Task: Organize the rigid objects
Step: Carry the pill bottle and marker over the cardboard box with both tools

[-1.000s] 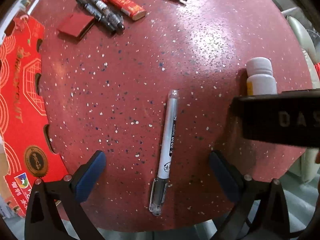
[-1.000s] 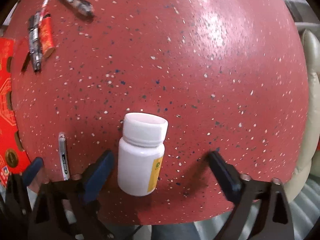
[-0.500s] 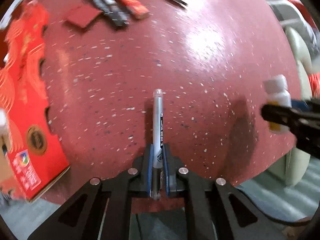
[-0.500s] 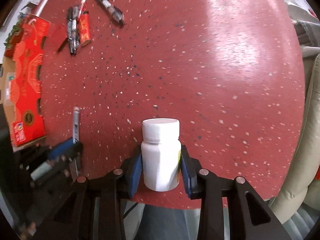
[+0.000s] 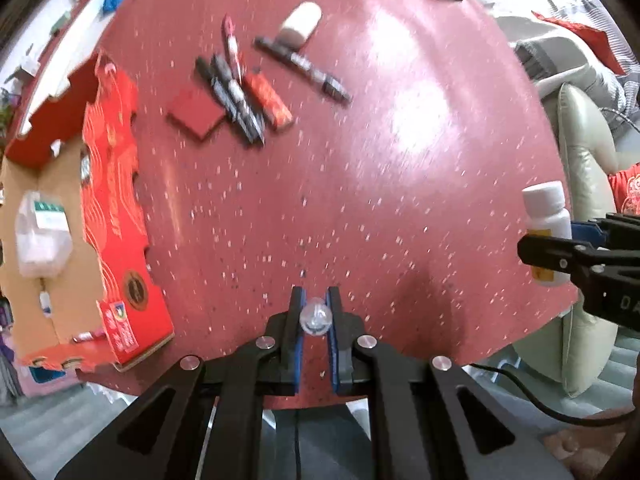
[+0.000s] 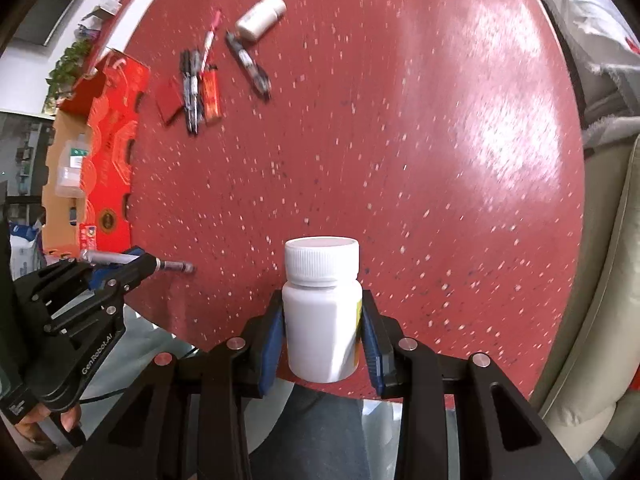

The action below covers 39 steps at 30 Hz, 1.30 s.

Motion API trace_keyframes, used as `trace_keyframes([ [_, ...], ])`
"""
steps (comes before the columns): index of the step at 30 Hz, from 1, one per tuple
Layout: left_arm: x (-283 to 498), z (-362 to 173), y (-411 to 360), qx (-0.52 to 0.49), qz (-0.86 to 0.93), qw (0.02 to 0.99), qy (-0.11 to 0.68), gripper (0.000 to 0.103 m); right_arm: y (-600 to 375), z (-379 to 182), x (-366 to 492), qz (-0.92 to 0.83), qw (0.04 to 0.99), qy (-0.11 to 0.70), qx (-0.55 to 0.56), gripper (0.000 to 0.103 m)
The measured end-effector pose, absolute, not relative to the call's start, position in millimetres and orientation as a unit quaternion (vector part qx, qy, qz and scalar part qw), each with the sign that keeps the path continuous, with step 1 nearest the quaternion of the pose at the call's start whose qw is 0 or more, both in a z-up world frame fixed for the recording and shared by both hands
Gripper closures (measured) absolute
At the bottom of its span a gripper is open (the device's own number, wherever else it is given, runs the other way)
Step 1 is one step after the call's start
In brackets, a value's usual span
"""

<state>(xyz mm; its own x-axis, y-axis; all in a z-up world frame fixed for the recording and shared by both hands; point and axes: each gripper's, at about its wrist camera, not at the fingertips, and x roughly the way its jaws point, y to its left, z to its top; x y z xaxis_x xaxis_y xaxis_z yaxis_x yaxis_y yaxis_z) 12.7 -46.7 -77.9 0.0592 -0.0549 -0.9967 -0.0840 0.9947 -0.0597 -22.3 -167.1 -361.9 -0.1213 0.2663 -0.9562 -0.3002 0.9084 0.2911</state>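
Red speckled stone makes up the round desk (image 6: 400,140), and both loads hang clear above its near edge. The left tongs (image 5: 316,320) are pinched tight on a silver pen (image 5: 316,317), its clear cap end facing the camera. The right tongs (image 6: 323,330) are clamped partway on a white pill bottle (image 6: 322,316), pads flat against its sides, cap up. An open red box (image 5: 116,208) sits at the desk's left edge, with a clear container already inside; markers (image 5: 236,100) and a second white bottle (image 5: 301,23) lie farther across the desk. I'd guess both loads go to that box: carry them level, bring the left hand over first, lower inside the walls, then release.
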Motion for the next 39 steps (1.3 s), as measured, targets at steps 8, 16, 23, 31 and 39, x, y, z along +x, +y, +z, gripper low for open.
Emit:
trace_keyframes([
  [8, 17.8, -73.0, -25.7, -0.071, 0.032, 0.750, 0.657, 0.093, -182.4, -343.9, -9.7, 0.222, 0.680, 0.699, 0.001, 0.066],
  [16, 20.8, -72.7, -28.2, -0.066, 0.038, 0.761, 0.645, 0.093, -178.4, -329.0, -4.9, 0.235, 0.693, 0.681, -0.007, 0.066],
  [23, 24.0, -62.0, -32.8, -0.056, 0.037, 0.777, 0.626, 0.093, -174.3, -317.4, -4.1, 0.245, 0.703, 0.667, -0.023, 0.066],
  [31, 20.1, -55.3, -34.0, -0.055, 0.040, 0.781, 0.620, 0.093, -167.0, -311.1, -7.0, 0.260, 0.703, 0.661, -0.039, 0.066],
  [39, 21.0, -50.3, -32.8, -0.059, 0.041, 0.787, 0.613, 0.093, -161.1, -304.4, -5.1, 0.267, 0.706, 0.654, -0.051, 0.066],
])
